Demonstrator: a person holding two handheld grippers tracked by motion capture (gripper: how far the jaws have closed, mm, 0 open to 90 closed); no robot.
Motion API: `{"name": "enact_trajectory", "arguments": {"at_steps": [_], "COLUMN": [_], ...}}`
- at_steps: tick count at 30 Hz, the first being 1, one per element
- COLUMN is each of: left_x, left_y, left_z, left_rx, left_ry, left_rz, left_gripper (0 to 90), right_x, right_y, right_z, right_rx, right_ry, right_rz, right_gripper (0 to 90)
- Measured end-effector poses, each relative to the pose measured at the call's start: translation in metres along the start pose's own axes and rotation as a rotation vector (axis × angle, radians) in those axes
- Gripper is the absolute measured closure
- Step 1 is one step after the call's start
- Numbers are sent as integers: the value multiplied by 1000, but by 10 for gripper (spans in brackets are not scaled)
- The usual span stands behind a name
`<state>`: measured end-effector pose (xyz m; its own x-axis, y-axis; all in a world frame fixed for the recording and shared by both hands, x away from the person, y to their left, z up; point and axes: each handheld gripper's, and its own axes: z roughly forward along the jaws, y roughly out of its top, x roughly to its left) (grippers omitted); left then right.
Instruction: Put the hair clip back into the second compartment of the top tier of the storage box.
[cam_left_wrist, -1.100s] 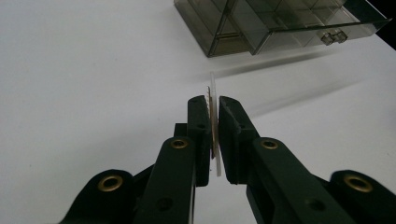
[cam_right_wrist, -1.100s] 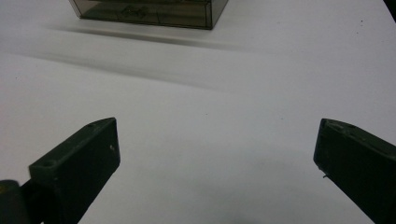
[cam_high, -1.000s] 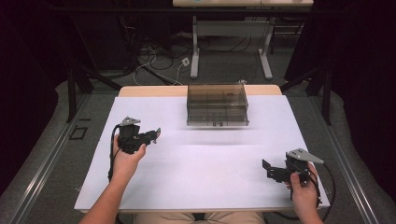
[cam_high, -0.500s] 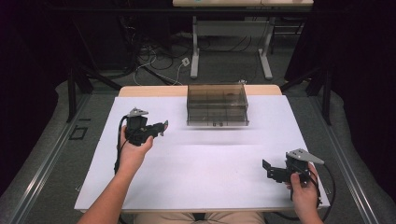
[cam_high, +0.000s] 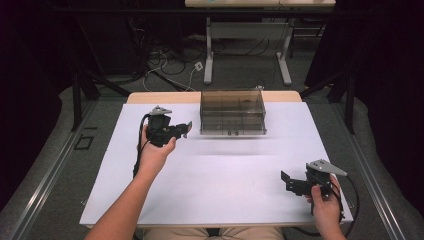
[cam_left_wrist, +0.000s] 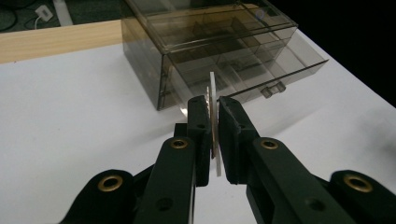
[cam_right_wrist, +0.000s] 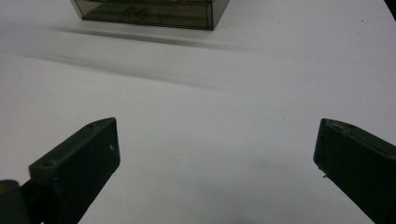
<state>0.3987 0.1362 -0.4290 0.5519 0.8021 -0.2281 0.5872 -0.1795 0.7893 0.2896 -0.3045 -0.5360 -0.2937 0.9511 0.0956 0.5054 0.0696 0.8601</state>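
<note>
Holding a thin white disc (cam_left_wrist: 213, 114) edge-on between its jaws, the left gripper (cam_high: 186, 129) hangs over the white table (cam_high: 220, 185) just left of the smoky plastic drawer box (cam_high: 233, 111). The pickup part of the job looks done: in the left gripper view the jaws are pinched tight on the flat piece, whose rim sticks out above and below the pads. What seems left is the delivery, and I judge that this means carrying the disc across to the box and setting it into one of the compartments.

In the left gripper view the box sits ahead of the jaws and a little to the right, near but apart from them, with its lower drawer (cam_left_wrist: 275, 70) pulled partly out toward the open table. The dividers inside show through the tinted walls; whether anything already lies in them I cannot tell. The disc points toward the box's near corner, so the hand probably needs to swing toward the open drawer front.

The right gripper (cam_high: 293, 184) rests low at the near right corner of the table, well apart from the box, its jaws spread wide with nothing but bare table between them
</note>
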Motion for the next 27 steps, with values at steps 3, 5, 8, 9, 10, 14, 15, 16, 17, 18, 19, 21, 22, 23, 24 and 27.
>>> {"name": "enact_trajectory", "arguments": {"at_steps": [3,5,8,9,10,14,15,16,17,18,19,21,22,23,24,27], "left_x": [-5,-8,-13,-15,-16,-22,-24,-25,-26,-27,-29,-31,-31,-32,-33,-36], "left_y": [5,8,13,14,16,22,23,24,25,26,26,28,29,29,30,31], "left_z": [3,5,9,10,11,15,16,17,18,19,21,23,24,25,26,30], "left_rx": [4,1,-2,2,0,-1,-5,-6,-5,-6,-6,-4,-4,-5,-3,-5], "left_ry": [-5,-10,-16,-18,-21,-25,-29,-30,-32,-31,-33,-36,-36,-39,-38,-44], "left_rz": [18,27,32,32,38,50,45,47,52,57,57,59,63,65,64,65], "left_gripper": [837,837,837,837,837,837,837,837,837,837,837,837,837,837,837,837], "right_x": [1,1,0,0,0,0,0,0,-1,-1,-1,-1,-1,-1,-2,-2], "right_y": [0,0,0,0,0,0,0,0,0,0,0,0,0,0,0,0], "right_z": [0,0,-1,-1,-1,-2,-2,-2,-2,-2,-2,-2,-2,-3,-2,-2], "right_rx": [1,-1,-5,-8,-2,-3,-2,-5,-4,-5,-5,-4,-4,-4,-9,-13], "right_ry": [0,-6,-5,-4,4,5,5,7,5,5,4,0,1,1,-2,-4], "right_rz": [7,7,1,-3,3,-4,-3,-7,-10,-10,-10,-1,0,-1,-4,-5], "right_gripper": [1,1,1,1,1,2,2,1,2,1,1,1,1,1,1,1]}}
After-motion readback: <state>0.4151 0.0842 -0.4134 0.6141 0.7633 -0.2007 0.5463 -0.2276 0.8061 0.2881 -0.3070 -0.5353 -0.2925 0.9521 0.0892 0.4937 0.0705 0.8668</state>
